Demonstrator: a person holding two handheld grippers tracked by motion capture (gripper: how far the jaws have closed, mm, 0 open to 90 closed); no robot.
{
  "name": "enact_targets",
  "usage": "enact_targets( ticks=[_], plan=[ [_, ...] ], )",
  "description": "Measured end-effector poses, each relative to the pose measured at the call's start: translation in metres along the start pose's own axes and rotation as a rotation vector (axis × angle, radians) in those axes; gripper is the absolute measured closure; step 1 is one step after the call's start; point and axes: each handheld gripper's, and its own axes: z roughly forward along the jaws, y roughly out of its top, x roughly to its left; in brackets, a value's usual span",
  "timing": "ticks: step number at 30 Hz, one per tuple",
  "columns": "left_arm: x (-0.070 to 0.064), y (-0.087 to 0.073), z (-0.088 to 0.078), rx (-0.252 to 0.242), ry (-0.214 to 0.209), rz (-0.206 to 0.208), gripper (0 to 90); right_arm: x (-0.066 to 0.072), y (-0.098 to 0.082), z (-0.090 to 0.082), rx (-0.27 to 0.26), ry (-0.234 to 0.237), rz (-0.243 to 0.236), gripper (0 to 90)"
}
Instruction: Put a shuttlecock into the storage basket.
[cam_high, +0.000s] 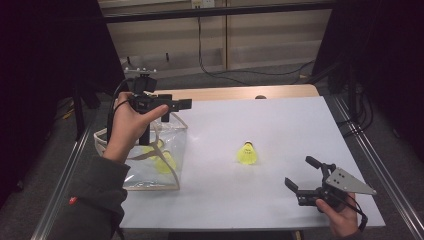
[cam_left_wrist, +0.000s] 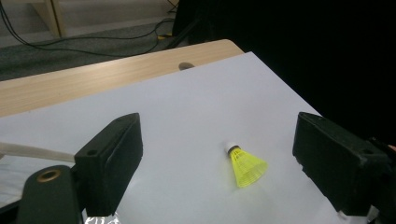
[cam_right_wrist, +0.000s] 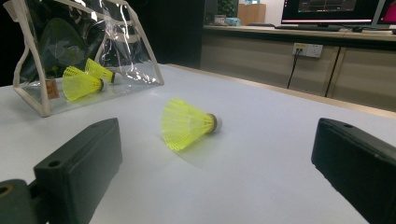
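At the left edge of the table (cam_high: 280, 200) stands a clear pouch (cam_high: 150, 165) with a cream trim, its mouth up so that things can be dropped in from above. Two yellow shuttlecocks (cam_right_wrist: 77, 84) already lie inside it, one just beside the other. I hold my left gripper (cam_high: 172, 106) above the pouch's far edge, pointing across the table towards the middle. Its jaws stand wide apart with nothing between them, which suits a hand that has nothing more to carry for now.

Near the middle of the white table top, one more shuttlecock (cam_high: 247, 154) lies on its side, well apart from the pouch, cork end away from me. I judge it to be the next one to go in.

My right gripper (cam_high: 306, 176) rests low near the front right corner, jaws spread and empty, aimed at that loose shuttlecock. Lying flat, the light skirt would crush easily, so a gentle pinch seems wise.
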Motion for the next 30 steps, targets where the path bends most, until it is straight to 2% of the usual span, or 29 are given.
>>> enact_targets(
  ticks=[11, 17, 30],
  plan=[
    [-0.011, -0.007, 0.009, -0.007, -0.028, 0.010, 13.4, 0.000, 0.000, 0.000, 0.000, -0.001, -0.001, 1.5],
    [-0.018, -0.010, 0.014, -0.001, -0.024, 0.041, 12.0, 0.000, 0.000, 0.000, -0.003, -0.002, -0.001, 1.5],
    [-0.023, -0.018, 0.025, -0.003, -0.037, 0.024, 11.4, 0.000, 0.000, 0.000, -0.002, -0.003, -0.002, 1.6]
  ],
)
